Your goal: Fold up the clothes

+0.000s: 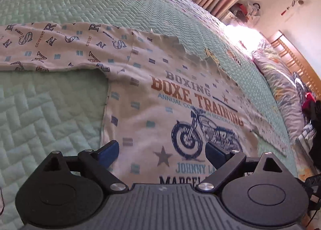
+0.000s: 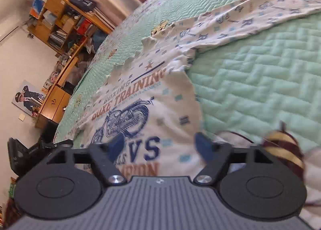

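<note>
White long-sleeved cotton shirt with motorcycle print: spread flat, print up, on mint-green quilted bedspread, no fold visible.

Left claw: spread, pinching nothing, shirt body directly ahead, letter-print sleeve stretched out far left.

Right claw: spread, empty, over lower print; other sleeve far right.

Assessment: all folds outstanding, or garment re-laid flat.

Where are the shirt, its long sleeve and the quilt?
shirt (image 1: 160,109): left wrist view, chest print.
sleeve (image 1: 60,47): left wrist view, mid-length, lettered fabric.
quilt (image 2: 260,81): right wrist view, bare green patch beside the shirt.
</note>
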`<state>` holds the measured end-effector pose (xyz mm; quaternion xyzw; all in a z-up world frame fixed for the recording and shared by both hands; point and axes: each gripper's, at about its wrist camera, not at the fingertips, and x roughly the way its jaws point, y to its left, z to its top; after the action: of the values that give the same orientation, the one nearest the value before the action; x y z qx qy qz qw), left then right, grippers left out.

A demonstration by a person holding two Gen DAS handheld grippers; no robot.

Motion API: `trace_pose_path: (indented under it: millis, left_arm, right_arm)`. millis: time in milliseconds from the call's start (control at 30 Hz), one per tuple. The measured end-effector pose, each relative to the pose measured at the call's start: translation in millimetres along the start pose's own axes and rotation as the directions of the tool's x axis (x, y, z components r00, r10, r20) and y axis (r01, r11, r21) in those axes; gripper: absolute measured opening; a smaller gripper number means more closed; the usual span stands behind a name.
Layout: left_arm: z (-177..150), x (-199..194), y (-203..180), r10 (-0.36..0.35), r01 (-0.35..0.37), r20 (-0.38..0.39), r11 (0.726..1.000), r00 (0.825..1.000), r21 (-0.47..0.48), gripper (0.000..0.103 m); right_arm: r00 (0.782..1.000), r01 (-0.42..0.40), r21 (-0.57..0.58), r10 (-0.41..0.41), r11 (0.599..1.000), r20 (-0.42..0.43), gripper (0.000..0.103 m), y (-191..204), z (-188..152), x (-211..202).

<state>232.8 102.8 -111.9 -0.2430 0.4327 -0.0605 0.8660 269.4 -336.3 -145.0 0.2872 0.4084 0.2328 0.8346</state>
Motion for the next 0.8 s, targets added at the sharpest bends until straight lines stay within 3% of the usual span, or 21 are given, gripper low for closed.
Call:
trace_pose_path:
  millis: [100, 233, 333, 433, 567, 800]
  left_arm:
    - [-23, -20, -5, -0.014, 0.014, 0.003, 1.000, 1.000, 0.005, 0.094]
    - [-60, -28, -17, -0.016, 0.018, -0.026, 0.998, 1.000, 0.062, 0.097]
    - [-88, -31, -24, -0.007, 0.012, -0.045, 0.995, 0.999, 0.099, 0.097]
    - [-108, -32, -34, 0.043, -0.040, -0.013, 0.982, 0.999, 0.183, 0.100]
    - [-118, -33, -47, 0.111, -0.100, -0.029, 0.964, 0.993, 0.246, 0.102]
    - [-122, -32, -55, 0.165, -0.149, -0.035, 0.952, 0.986, 0.268, 0.102]
  right_arm:
    - [1.000, -0.007, 0.035, 0.007, 0.999, 0.024, 0.075, 1, -15, -27]
    - [0.999, -0.032, -0.115, 0.031, 0.993, -0.012, 0.082, 30, -42, -47]
    - [0.996, 0.061, -0.168, -0.072, 0.984, -0.061, 0.083, 30, -63, -42]
    - [0.992, 0.115, -0.263, -0.127, 0.958, -0.027, 0.083, 42, -79, -40]
    - [0.980, 0.183, -0.308, -0.199, 0.934, -0.023, 0.095, 57, -87, -33]
    - [0.932, 0.314, -0.450, -0.363, 0.836, -0.024, 0.103, 88, -107, -18]
